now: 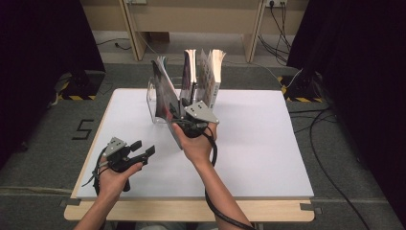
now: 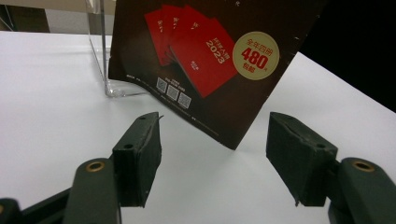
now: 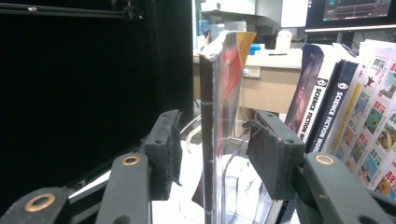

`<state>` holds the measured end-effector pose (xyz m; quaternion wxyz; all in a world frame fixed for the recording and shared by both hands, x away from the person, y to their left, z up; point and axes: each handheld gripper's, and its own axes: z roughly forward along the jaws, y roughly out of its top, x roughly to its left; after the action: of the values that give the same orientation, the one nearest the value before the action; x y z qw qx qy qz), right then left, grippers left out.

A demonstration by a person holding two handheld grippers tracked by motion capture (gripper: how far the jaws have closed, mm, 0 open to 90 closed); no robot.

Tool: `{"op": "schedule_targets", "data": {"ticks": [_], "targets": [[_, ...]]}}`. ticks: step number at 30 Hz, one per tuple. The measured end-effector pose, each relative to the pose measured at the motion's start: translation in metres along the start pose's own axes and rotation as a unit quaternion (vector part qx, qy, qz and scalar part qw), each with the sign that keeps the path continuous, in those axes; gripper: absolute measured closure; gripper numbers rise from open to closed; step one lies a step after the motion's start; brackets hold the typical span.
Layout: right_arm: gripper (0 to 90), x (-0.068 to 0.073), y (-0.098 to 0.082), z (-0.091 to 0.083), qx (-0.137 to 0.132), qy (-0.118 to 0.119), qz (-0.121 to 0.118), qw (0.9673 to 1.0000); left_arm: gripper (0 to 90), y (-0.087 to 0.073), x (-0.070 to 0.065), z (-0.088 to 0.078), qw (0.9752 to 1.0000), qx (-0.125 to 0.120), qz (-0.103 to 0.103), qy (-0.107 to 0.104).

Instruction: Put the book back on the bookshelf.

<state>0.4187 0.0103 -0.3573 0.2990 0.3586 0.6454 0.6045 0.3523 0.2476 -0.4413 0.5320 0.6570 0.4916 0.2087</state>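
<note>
A thin magazine (image 1: pixel 163 88) with a dark back cover and red booklets printed on it (image 2: pixel 205 60) leans left out of a clear acrylic book stand (image 1: pixel 152 103). My right gripper (image 1: pixel 179 112) reaches its lower right edge. In the right gripper view the magazine's spine (image 3: pixel 219 93) stands between the open jaws of that gripper (image 3: pixel 215 154), and neither pad presses on it. My left gripper (image 1: pixel 142 147) rests near the table's front left, open and holding nothing. Its jaws (image 2: pixel 215 158) point at the magazine's lower corner from a short way off.
Two dark books marked Science Fiction (image 3: pixel 322 98) and a book with a colourful picture cover (image 3: pixel 373 116) stand upright in the stand to the right of the magazine. The white table top (image 1: pixel 258 143) spreads out on the right. Cables lie on the floor beyond it.
</note>
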Motion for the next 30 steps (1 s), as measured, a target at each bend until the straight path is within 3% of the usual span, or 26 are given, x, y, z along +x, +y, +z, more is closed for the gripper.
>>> {"op": "schedule_targets", "data": {"ticks": [4, 5, 13, 19, 30], "targets": [[52.7, -0.001, -0.002, -0.007, -0.006, 0.007, -0.002, 1.0, 34.5, 0.001, -0.004, 0.002, 1.0, 0.0, 0.006, -0.003], [52.0, -0.001, -0.002, -0.012, -0.01, 0.015, 0.01, 0.9998, 34.4, 0.002, -0.005, 0.003, 1.0, -0.001, 0.008, -0.004], [51.1, -0.003, -0.01, -0.031, -0.018, 0.016, 0.007, 0.9997, 33.7, 0.007, -0.017, 0.009, 0.9996, -0.005, 0.024, -0.015], [51.0, -0.016, -0.024, -0.052, -0.021, -0.002, 0.024, 0.9995, 33.8, 0.012, -0.026, 0.013, 0.999, -0.016, 0.036, -0.022], [51.2, -0.027, -0.041, -0.062, -0.012, -0.029, 0.014, 0.9994, 33.5, 0.022, -0.041, 0.02, 0.9976, -0.035, 0.049, -0.032]]}}
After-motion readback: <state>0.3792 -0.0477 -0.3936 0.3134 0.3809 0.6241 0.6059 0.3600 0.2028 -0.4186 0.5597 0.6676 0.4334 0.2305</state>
